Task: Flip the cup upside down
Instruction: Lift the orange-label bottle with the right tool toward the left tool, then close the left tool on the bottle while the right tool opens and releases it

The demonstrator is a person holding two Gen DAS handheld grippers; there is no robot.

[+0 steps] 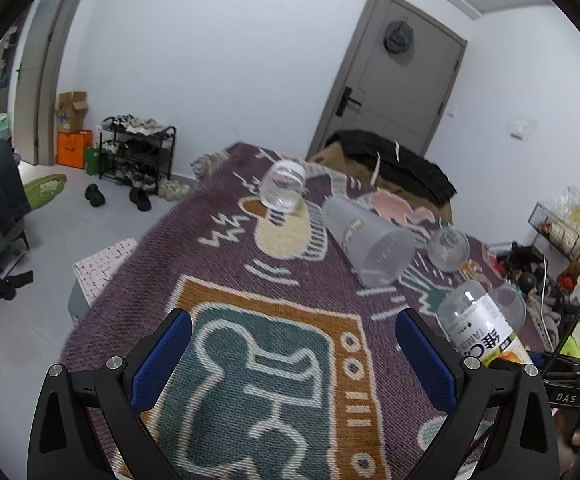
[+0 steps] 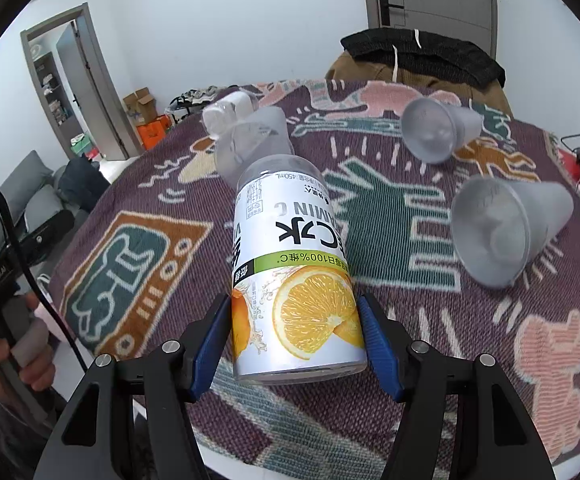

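Observation:
My left gripper [image 1: 293,320] stands open above the patterned cloth [image 1: 249,360], with nothing between its blue fingers. A tall frosted cup [image 1: 370,240] lies on its side ahead of it, mouth toward me. Farther back is a clear glass [image 1: 281,192]. My right gripper [image 2: 294,300] is shut on a clear drink bottle [image 2: 294,248] with an orange-slice label, held tilted over the table. Two small frosted cups [image 2: 438,130] [image 2: 506,228] lie on their sides to its right, mouths toward the camera. The bottle [image 1: 478,328] partly hides the nearer of them in the left wrist view.
The cloth-covered table [image 2: 490,360] drops off at its left edge to a tiled floor. A black and brown bundle of clothes [image 2: 422,56] lies at the far end. A person's hand [image 2: 29,360] holds the left gripper's handle. A shoe rack [image 1: 137,152] stands by the wall.

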